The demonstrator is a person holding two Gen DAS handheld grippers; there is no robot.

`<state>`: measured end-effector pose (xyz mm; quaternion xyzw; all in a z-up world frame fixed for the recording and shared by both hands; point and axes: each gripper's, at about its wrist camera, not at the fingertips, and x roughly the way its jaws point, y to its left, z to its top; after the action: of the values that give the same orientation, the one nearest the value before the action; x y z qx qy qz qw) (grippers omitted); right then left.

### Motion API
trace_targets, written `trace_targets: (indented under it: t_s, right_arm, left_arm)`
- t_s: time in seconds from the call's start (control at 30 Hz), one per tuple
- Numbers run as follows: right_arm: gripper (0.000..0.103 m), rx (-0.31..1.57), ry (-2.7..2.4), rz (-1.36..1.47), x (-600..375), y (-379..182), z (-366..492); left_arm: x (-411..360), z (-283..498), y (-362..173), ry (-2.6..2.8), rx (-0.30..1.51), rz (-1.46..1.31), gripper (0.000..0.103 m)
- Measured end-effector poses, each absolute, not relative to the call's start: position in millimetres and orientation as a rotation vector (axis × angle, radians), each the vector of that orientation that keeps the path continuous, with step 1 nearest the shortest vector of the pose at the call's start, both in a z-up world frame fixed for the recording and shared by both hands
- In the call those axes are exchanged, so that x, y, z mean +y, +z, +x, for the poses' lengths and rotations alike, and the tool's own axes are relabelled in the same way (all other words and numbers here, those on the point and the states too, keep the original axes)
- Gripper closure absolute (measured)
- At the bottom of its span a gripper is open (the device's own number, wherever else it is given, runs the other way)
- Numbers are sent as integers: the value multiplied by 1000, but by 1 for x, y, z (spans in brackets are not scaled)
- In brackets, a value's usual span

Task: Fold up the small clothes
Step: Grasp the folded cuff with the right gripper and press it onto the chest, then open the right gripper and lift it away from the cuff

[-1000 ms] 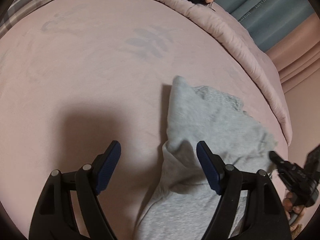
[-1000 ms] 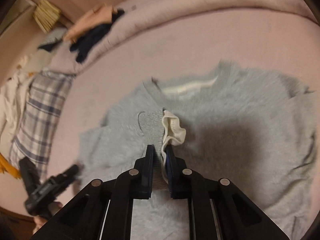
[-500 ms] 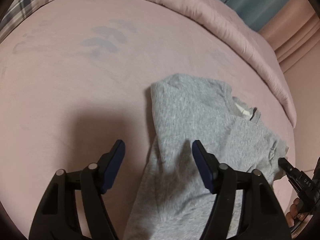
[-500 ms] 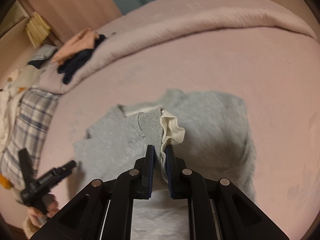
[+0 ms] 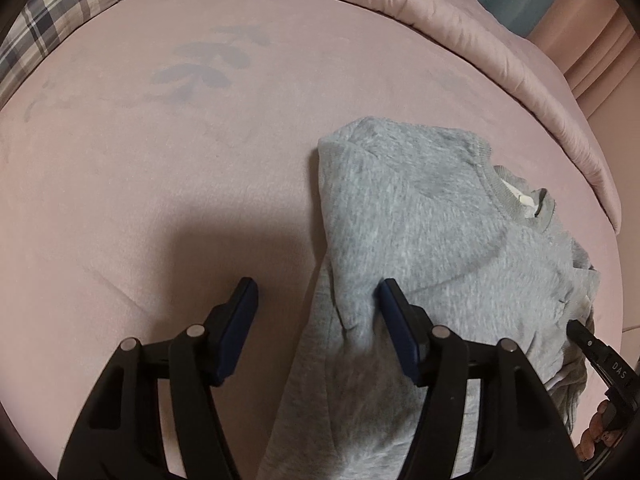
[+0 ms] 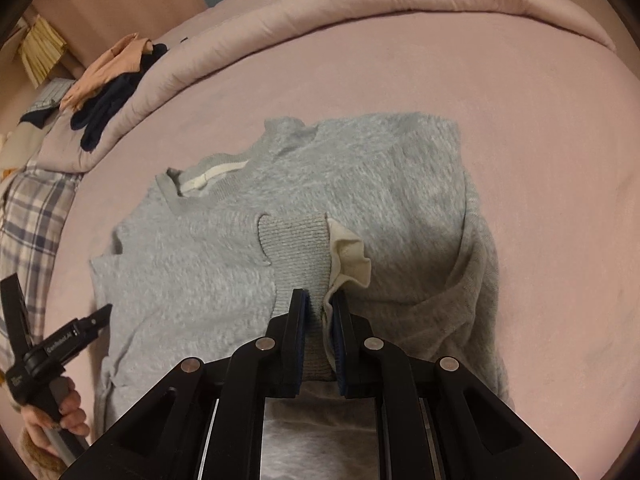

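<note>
Since a second ago the grey sweatshirt [image 6: 360, 184] has been drawn further over itself: the sleeve held by the right claw [image 6: 320, 300] now lies across the chest, where before the body lay spread wide on the bed, and the left claw [image 5: 318, 300] has narrowed a little and shifted so that the folded edge sits just inside its right finger.

The right claw is pressed together on the ribbed cuff [image 6: 294, 248] of the sleeve, with a cream inner layer [image 6: 348, 256] bunched out just right of the pinch. Beyond its tips the sweatshirt lies flat, the collar with its white tape [image 6: 208, 174] up and to the left, a folded side panel to the right. Low on the left of this view a hand [image 6: 60, 408] grips the other tool's handle.

The left claw stands spread, its pads gripping nothing; its right finger [image 5: 394, 308] rests against a raised fold of the grey fabric, while its left finger [image 5: 240, 308] hangs over bare pink bed sheet [image 5: 160, 200]. The sweatshirt spreads ahead and to the right of it, collar at the far right.

Further out, a rolled pink quilt [image 6: 360, 12] rims the bed, with dark and peach clothes [image 6: 108, 84] piled on it, and a plaid pillow [image 5: 60, 8] lies far left
</note>
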<state>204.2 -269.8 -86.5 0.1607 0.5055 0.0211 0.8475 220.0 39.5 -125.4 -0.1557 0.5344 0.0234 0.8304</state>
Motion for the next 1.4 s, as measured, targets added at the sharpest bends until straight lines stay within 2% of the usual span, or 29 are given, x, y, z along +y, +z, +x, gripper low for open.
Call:
trace_targets:
  t_s: [0.73,1.4]
  right_arm:
    - [94,1082,12,342,-284,-101,200]
    - [93,1071,-12,299,-277,-100,198]
  left_arm:
    - [40,221,-129,31,1155,-365,35]
    - [38,171,-126,8,1131,-417,33]
